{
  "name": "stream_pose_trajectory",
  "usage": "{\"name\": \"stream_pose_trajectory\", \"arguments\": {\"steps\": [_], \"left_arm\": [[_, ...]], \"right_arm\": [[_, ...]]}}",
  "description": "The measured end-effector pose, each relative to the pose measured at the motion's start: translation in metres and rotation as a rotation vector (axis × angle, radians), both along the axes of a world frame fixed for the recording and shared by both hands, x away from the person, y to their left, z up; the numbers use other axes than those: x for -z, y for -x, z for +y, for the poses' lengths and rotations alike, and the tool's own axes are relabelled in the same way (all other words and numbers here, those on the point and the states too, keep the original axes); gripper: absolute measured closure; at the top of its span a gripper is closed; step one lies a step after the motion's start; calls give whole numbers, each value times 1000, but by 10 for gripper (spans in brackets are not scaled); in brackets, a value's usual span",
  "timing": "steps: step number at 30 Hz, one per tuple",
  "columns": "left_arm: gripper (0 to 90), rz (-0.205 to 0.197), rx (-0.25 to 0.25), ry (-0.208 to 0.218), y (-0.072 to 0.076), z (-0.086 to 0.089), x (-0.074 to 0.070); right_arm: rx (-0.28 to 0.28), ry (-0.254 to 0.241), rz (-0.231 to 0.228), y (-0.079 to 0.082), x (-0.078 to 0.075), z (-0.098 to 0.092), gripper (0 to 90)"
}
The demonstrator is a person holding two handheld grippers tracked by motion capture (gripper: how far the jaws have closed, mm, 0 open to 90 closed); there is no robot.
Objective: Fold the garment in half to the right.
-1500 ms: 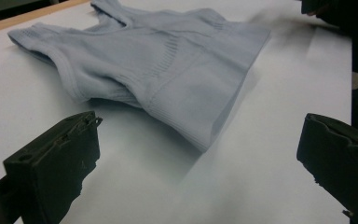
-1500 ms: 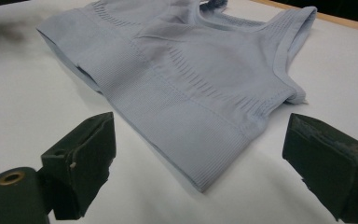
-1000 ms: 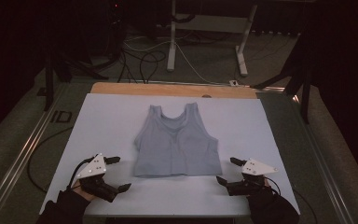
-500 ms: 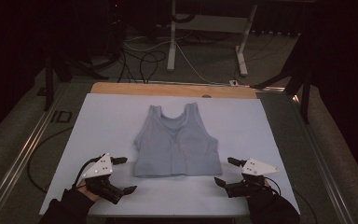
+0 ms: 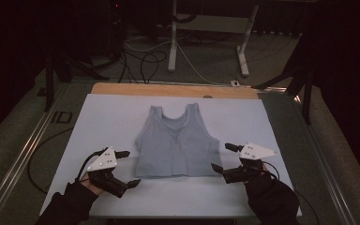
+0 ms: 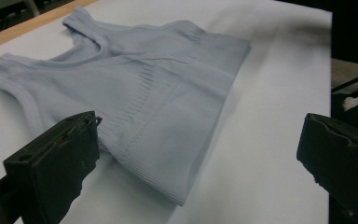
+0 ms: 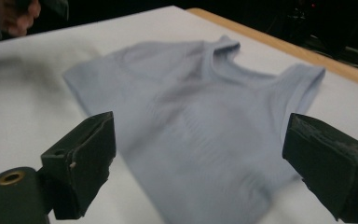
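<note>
A pale blue sleeveless top (image 5: 176, 143) lies flat on the white tabletop (image 5: 108, 122), straps away from me and hem toward me. My left gripper (image 5: 131, 167) stands open just off the hem's left corner, not touching the cloth. My right gripper (image 5: 221, 156) is open at the hem's right corner, its jaws reaching the edge of the fabric. In the left gripper view the top (image 6: 135, 93) lies ahead of the wide-apart jaws of the left gripper (image 6: 198, 126), its near corner between them. In the right gripper view the top (image 7: 191, 112) spreads between the open jaws of the right gripper (image 7: 199, 123).
A wooden strip (image 5: 173, 90) runs along the table's far edge. Metal rails (image 5: 23, 154) flank the table on the left. Cables (image 5: 143, 58) and a white desk frame (image 5: 206, 37) occupy the dark floor beyond. The person's other hand (image 7: 18, 11) shows far off in the right gripper view.
Both grippers have moved forward and slightly inward, closing on the hem's two corners. The top has not shifted.
</note>
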State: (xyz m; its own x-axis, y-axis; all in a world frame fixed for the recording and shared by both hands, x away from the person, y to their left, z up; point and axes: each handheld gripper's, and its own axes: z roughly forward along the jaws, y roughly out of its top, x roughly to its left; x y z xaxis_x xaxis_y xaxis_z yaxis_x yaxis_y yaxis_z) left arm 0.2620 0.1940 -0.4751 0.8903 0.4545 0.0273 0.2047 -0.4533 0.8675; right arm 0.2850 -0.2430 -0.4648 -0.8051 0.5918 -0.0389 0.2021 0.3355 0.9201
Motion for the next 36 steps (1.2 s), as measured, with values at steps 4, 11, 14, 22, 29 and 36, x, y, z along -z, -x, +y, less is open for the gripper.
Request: {"name": "stream_pose_trajectory", "arguments": {"steps": [4,11,14,22,29,36], "left_arm": [[2,-5,-13,-17,1,-3,-3],[2,-8,-70,-27,-1,-5,-7],[2,-15,-81,-37,-2,-7,-8],[2,14,-87,-47,-3,-10,-8],[2,59,-86,-81,-5,-17,-2],[3,91,-107,-87,-10,-19,5]], "right_arm": [[-12,0,-11,-10,-7,9,94],[-34,-6,-18,-39,-22,32,94],[-50,-9,-14,-52,-25,43,94],[-94,-7,8,-86,-31,78,94],[-114,14,24,-104,-31,98,94],[-127,14,43,-123,-30,119,94]]}}
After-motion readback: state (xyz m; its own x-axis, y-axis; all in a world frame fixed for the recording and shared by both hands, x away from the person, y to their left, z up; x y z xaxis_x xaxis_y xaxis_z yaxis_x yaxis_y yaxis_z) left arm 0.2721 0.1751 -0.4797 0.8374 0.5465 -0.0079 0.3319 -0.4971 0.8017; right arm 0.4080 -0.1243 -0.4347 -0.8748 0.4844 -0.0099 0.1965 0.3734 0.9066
